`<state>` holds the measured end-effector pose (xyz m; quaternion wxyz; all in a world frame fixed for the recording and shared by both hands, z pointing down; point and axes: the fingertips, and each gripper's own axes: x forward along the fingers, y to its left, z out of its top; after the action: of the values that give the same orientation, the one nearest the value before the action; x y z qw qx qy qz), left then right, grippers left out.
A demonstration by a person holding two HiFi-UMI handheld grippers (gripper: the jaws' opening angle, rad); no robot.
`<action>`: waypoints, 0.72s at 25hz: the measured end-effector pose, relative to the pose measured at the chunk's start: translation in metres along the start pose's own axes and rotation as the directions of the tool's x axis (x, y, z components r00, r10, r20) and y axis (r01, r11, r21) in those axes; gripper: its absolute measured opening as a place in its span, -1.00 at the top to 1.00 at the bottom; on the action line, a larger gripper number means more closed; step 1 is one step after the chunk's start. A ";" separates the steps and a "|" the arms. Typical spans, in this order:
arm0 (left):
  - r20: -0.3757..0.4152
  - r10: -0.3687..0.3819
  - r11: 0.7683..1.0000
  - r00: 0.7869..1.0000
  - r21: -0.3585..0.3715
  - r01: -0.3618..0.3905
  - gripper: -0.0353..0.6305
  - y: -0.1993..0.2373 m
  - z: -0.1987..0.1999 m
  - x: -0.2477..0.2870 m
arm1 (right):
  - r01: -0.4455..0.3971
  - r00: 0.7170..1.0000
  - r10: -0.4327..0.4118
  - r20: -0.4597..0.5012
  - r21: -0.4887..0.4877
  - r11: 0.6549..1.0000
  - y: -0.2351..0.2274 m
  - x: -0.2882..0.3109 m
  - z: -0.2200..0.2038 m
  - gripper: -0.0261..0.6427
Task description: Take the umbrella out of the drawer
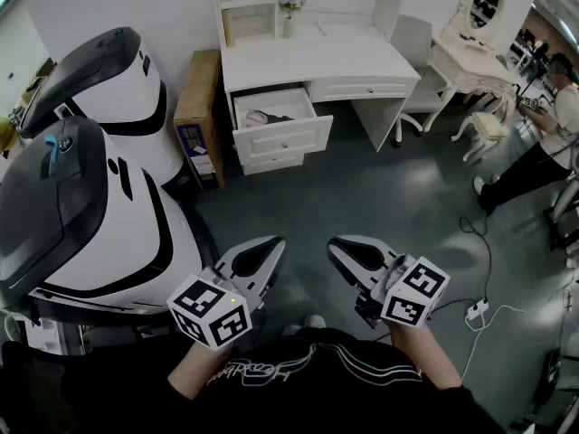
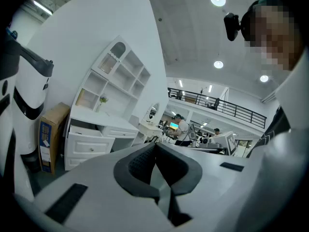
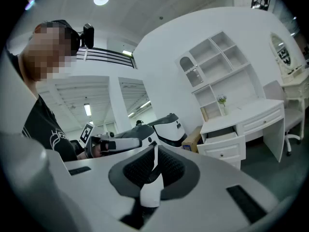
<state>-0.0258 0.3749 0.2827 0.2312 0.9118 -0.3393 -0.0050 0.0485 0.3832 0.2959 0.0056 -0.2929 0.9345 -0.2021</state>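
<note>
The umbrella [image 1: 262,116] shows only as a small, pale, pinkish bundle, too far off for detail. It lies in the left part of the open drawer [image 1: 282,139] under the white bench [image 1: 317,60]. The left gripper [image 1: 273,243] and right gripper [image 1: 336,245] are side by side, jaws together and empty. Both point toward the drawer, well apart from it across the floor [image 1: 362,197].

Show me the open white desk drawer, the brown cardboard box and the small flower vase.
open white desk drawer [image 1: 283,139]: head view, front panel.
brown cardboard box [image 1: 199,89]: head view, top face.
small flower vase [image 1: 291,0]: head view, the blossoms.
</note>
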 end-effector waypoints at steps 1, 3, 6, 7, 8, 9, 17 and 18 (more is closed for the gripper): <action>0.002 -0.004 1.000 1.000 0.002 0.004 0.83 0.002 -0.001 0.000 | 0.001 1.000 -0.001 0.000 0.002 1.000 -0.001 0.001 0.000 0.76; 0.007 -0.008 1.000 1.000 0.003 0.008 0.83 0.005 -0.001 0.000 | 0.002 1.000 -0.002 -0.002 0.001 1.000 -0.001 0.005 0.000 0.76; 0.013 -0.006 1.000 1.000 0.002 0.006 0.83 0.011 0.000 -0.003 | -0.001 1.000 0.000 -0.007 -0.011 1.000 0.001 0.011 0.000 0.76; 0.014 -0.006 1.000 1.000 0.001 0.006 0.83 0.013 0.001 -0.003 | -0.001 1.000 0.001 -0.011 -0.014 1.000 0.001 0.012 -0.001 0.76; 0.015 -0.006 1.000 1.000 -0.001 0.006 0.83 0.015 0.001 -0.003 | -0.001 1.000 0.001 -0.018 -0.019 1.000 0.001 0.014 -0.001 0.76; 0.016 -0.007 1.000 1.000 -0.002 0.007 0.83 0.016 0.002 -0.003 | -0.002 1.000 0.001 -0.031 -0.027 1.000 0.000 0.015 -0.001 0.76; 0.038 0.003 0.999 0.999 0.035 -0.004 0.83 0.022 0.020 0.012 | -0.020 0.997 0.013 -0.074 -0.092 0.996 -0.013 0.025 0.008 0.76; 0.040 0.006 0.999 0.999 0.038 -0.007 0.83 0.025 0.023 0.016 | -0.019 0.997 0.013 -0.070 -0.085 0.996 -0.019 0.027 0.012 0.76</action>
<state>-0.0329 0.3390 0.2752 0.2068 0.9147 -0.3468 -0.0157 0.0377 0.3497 0.2955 -0.0380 -0.2782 0.9442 -0.1719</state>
